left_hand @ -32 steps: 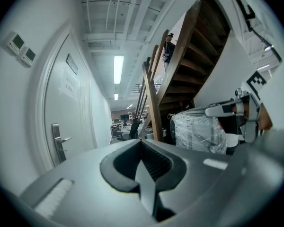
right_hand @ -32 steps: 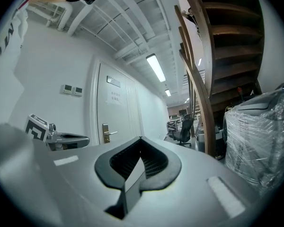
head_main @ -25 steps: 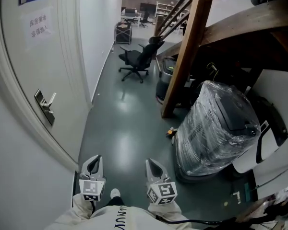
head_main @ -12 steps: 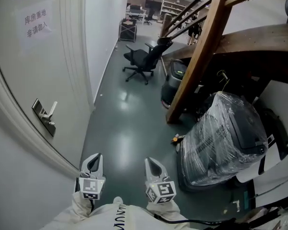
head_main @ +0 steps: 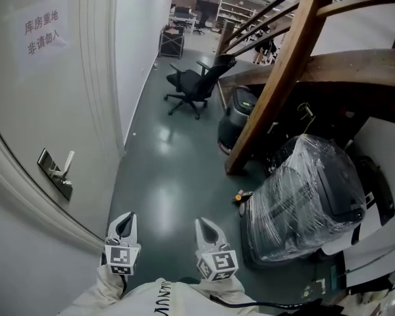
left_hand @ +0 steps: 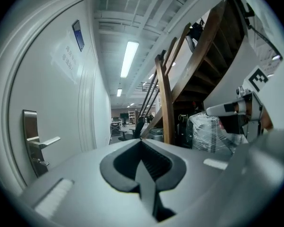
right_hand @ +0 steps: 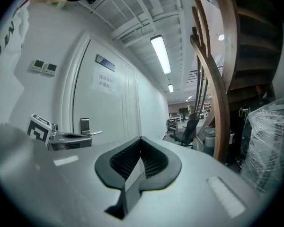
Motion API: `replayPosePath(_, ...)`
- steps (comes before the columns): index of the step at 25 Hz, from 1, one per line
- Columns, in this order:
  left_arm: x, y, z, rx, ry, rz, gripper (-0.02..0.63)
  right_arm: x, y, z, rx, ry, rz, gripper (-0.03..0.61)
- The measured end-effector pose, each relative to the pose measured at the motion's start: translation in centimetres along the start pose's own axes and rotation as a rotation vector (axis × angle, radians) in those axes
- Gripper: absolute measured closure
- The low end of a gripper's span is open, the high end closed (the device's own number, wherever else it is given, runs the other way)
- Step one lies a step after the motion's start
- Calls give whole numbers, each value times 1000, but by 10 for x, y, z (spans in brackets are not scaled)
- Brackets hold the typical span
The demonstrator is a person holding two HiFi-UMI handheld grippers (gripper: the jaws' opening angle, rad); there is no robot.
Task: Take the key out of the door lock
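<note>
Head view: from up high, tipped steeply down and along the corridor, well back from the door lock (head_main: 54, 174), with the door lock left of centre. Left gripper view: low, riding the left gripper (head_main: 124, 228), facing forward and upward, nearest the door lock and to its right. Right gripper view: riding the right gripper (head_main: 207, 232), further right of the door lock, seemingly angled a little toward it. Shared by all three: the door lock and, beyond it, the office chair (head_main: 191, 84).
</note>
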State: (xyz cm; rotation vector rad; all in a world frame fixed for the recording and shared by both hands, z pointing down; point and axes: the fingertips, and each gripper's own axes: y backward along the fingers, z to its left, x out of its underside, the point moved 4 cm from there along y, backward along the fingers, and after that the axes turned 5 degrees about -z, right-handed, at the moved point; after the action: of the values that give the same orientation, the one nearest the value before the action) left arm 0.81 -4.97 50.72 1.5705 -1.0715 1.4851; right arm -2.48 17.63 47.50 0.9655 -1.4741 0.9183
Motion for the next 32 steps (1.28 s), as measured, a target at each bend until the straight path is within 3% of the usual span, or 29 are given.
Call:
replayPosePath(6, 3, -20, 0, 20, 9, 1, 614, -5, -14, -18, 35, -3, -12, 581)
replayPosePath(16, 9, -70, 23, -60, 12, 10, 614, -6, -84, -41, -65, 9, -13, 581)
replayPosePath(32, -12, -220, 4, -77, -53, 33, 614, -11, -181, -172, -59, -48, 11, 581)
